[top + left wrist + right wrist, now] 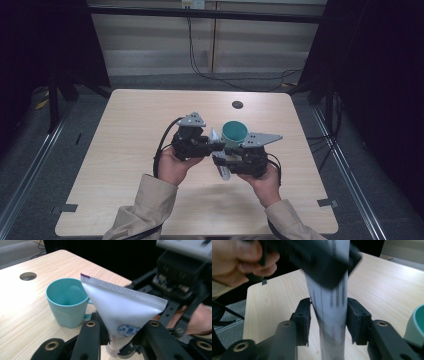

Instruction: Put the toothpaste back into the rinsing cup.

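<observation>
A white squeeze tube (223, 173) hangs above the middle of the wooden table (140, 130), held between both grippers. In the left gripper view the tube (120, 305) points its flat crimped end up, and my left gripper (122, 333) is shut on its narrow lower part. My left gripper (216, 146) comes in from the left, and my right gripper (218, 160) from the right just below it. In the right gripper view the tube (330, 315) runs upright between the pads of my right gripper (329, 320), which press on both of its sides. A teal cup (234, 131) stands upright and empty just behind the tube.
A round cable hole (237, 105) lies in the table behind the cup (66, 307). The cup's rim (415, 322) also shows at the right edge of the right gripper view. Dark frame posts and cables stand beyond the table's far edge.
</observation>
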{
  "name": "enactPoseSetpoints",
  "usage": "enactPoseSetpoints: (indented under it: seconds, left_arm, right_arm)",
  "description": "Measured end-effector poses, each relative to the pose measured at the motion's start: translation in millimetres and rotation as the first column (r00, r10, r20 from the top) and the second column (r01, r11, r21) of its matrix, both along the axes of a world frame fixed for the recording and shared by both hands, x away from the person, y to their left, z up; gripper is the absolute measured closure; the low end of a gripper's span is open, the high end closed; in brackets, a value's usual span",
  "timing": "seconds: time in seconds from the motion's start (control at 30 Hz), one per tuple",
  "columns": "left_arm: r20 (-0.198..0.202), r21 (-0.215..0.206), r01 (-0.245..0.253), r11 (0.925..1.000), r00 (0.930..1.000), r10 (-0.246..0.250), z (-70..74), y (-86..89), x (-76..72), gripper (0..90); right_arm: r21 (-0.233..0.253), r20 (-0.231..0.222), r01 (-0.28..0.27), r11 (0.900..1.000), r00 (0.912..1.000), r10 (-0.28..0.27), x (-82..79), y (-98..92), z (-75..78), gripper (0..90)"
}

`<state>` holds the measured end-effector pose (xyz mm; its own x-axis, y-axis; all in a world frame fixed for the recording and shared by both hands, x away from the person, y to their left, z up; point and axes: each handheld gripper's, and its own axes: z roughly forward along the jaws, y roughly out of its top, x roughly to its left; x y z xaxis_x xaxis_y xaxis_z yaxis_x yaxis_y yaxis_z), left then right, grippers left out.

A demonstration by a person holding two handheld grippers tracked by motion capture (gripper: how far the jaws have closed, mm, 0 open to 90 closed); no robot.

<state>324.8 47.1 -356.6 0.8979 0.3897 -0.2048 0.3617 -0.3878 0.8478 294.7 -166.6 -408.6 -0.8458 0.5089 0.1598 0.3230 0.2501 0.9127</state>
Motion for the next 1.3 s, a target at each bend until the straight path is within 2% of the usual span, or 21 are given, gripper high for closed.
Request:
enactPoseSetpoints:
  seconds: [0.17, 0.23, 0.27, 0.33, 0.4, 0.5, 0.57, 0.67, 0.7, 0.77, 0.87, 0.9, 0.97, 1.17, 1.3]
  left_arm:
    - [-0.003, -0.015, -0.001, 0.9999, 1.0000, 0.001, -1.5, -0.1, 1.7, 74.6]
    - [-0.020, -0.026, 0.017, 0.9995, 0.9996, -0.017, -2.3, 0.1, 3.4, 70.9]
    - [-0.019, -0.021, 0.017, 0.9996, 0.9997, -0.017, -2.5, 0.0, 3.7, 68.8]
    - [0.010, -0.040, 0.007, 0.9992, 0.9999, -0.007, -2.1, 1.8, 2.5, 62.1]
    - [0.032, -0.085, -0.011, 0.9963, 0.9994, 0.014, 1.2, 9.5, 1.5, 44.1]
    - [0.078, -0.100, -0.037, 0.9943, 0.9959, 0.045, 5.1, 24.0, -1.8, 31.0]
    - [0.098, -0.095, -0.050, 0.9942, 0.9935, 0.059, 3.4, 33.3, -4.4, 29.4]
    - [0.114, -0.089, -0.061, 0.9941, 0.9909, 0.071, -7.4, 43.8, -6.5, 24.1]
    - [0.116, -0.083, -0.065, 0.9945, 0.9905, 0.074, -12.6, 46.5, -6.9, 20.0]
    - [0.110, -0.074, -0.069, 0.9949, 0.9909, 0.077, -25.0, 51.6, -7.3, 18.8]
    - [0.112, -0.005, -0.066, 0.9978, 0.9915, 0.066, -47.0, 56.8, -9.7, 19.3]
    - [0.106, 0.018, -0.058, 0.9982, 0.9928, 0.056, -54.6, 57.9, -10.6, 18.6]
    - [0.096, 0.048, -0.046, 0.9978, 0.9945, 0.041, -69.3, 59.8, -12.5, 17.5]
    - [0.065, 0.131, -0.044, 0.9904, 0.9972, 0.035, -102.7, 64.1, -16.1, 15.2]
    - [0.059, 0.168, -0.044, 0.9848, 0.9977, 0.034, -117.0, 66.9, -19.2, 14.5]
  right_arm:
    - [-0.020, -0.007, -0.016, 1.000, 0.9999, 0.016, 3.1, 0.2, 3.6, 64.0]
    - [-0.032, 0.002, -0.016, 0.999, 0.9999, 0.016, 2.1, -0.4, 3.7, 73.7]
    - [-0.030, 0.008, -0.029, 0.999, 0.9995, 0.029, 2.4, -1.6, 3.0, 75.3]
    - [-0.031, 0.005, -0.028, 0.999, 0.9996, 0.028, 3.3, -1.7, 2.3, 76.6]
    - [-0.031, 0.008, -0.022, 0.999, 0.9997, 0.022, 3.7, -3.7, 2.5, 76.7]
    - [-0.016, 0.016, 0.021, 1.000, 0.9997, -0.021, 6.6, -14.5, 3.4, 76.7]
    - [0.012, 0.027, 0.048, 0.999, 0.9985, -0.048, 7.9, -22.9, 6.1, 76.7]
    - [0.045, 0.051, 0.090, 0.995, 0.9944, -0.093, 9.4, -32.3, 11.9, 76.7]
    - [0.058, 0.064, 0.116, 0.992, 0.9907, -0.120, 11.2, -36.5, 15.0, 76.7]
    - [0.076, 0.073, 0.131, 0.988, 0.9880, -0.136, 13.2, -40.0, 17.7, 76.7]
    - [0.088, 0.084, 0.144, 0.986, 0.9849, -0.151, 15.0, -42.1, 21.1, 76.6]
    - [0.091, 0.095, 0.159, 0.983, 0.9813, -0.168, 17.2, -43.5, 24.8, 76.6]
    - [0.092, 0.101, 0.165, 0.982, 0.9796, -0.174, 18.5, -44.0, 26.4, 76.6]
    - [0.113, 0.112, 0.192, 0.975, 0.9724, -0.205, 28.9, -46.4, 33.9, 76.6]
    - [0.114, 0.121, 0.215, 0.970, 0.9660, -0.229, 37.1, -46.1, 38.1, 76.6]
